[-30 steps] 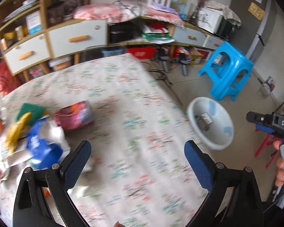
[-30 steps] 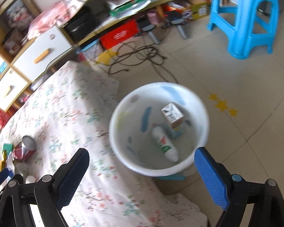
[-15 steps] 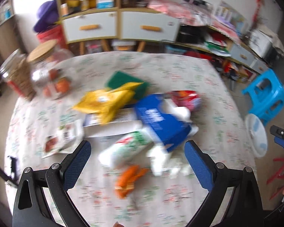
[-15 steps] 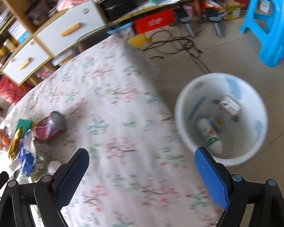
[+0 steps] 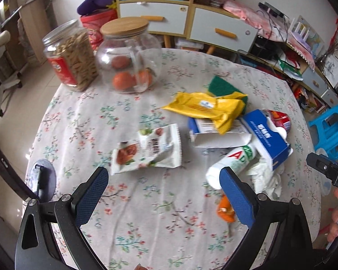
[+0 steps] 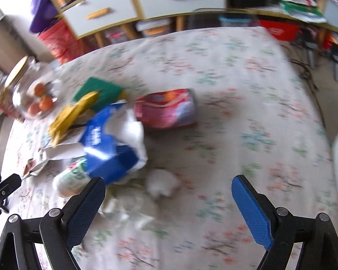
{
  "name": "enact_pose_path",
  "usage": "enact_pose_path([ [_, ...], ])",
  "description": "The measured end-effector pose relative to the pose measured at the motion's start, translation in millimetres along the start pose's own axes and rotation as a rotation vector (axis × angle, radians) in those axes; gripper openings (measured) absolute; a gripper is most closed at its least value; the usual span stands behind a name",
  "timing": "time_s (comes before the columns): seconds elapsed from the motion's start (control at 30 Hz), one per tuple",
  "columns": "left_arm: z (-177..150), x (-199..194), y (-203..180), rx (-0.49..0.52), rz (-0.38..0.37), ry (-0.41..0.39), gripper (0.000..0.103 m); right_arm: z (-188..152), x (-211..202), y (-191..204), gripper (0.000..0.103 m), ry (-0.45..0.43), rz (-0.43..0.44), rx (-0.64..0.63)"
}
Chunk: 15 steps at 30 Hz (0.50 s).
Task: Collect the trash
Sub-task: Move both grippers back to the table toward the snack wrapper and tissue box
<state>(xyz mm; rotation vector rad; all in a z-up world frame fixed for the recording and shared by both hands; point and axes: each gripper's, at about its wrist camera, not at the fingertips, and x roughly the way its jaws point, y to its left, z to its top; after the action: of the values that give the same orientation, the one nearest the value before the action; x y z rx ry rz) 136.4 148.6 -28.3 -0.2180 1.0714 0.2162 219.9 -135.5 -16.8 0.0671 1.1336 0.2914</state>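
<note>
Floral cloth is covering the surface (image 5: 146, 202). From the left wrist, the left hand-held gripper (image 5: 163, 186) is hovering spread and empty, a white snack wrapper (image 5: 147, 150) lying just beyond its fingers and a white bottle (image 5: 231, 164) by the right finger. From the right wrist, the right hand-held gripper (image 6: 167, 199) is gaping empty, a crumpled tissue (image 6: 163, 183) lying between its fingers and a blue box (image 6: 110, 146) far-left.

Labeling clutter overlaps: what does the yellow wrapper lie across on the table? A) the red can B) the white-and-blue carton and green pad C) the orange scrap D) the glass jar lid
B: in the left wrist view the yellow wrapper overlaps the white-and-blue carton and covers the green pad's near edge.
</note>
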Motion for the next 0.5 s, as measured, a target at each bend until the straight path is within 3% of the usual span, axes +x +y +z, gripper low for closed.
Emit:
enact_pose_path([
  [0.2, 0, 3, 35, -0.059, 0.021, 0.011, 0.100, 7, 33, 37, 0.094, 0.036, 0.008, -0.068],
  [0.5, 6, 23, 71, -0.110, 0.061, 0.049, 0.100, 11, 77, 55, 0.094, 0.110, -0.014, -0.112],
])
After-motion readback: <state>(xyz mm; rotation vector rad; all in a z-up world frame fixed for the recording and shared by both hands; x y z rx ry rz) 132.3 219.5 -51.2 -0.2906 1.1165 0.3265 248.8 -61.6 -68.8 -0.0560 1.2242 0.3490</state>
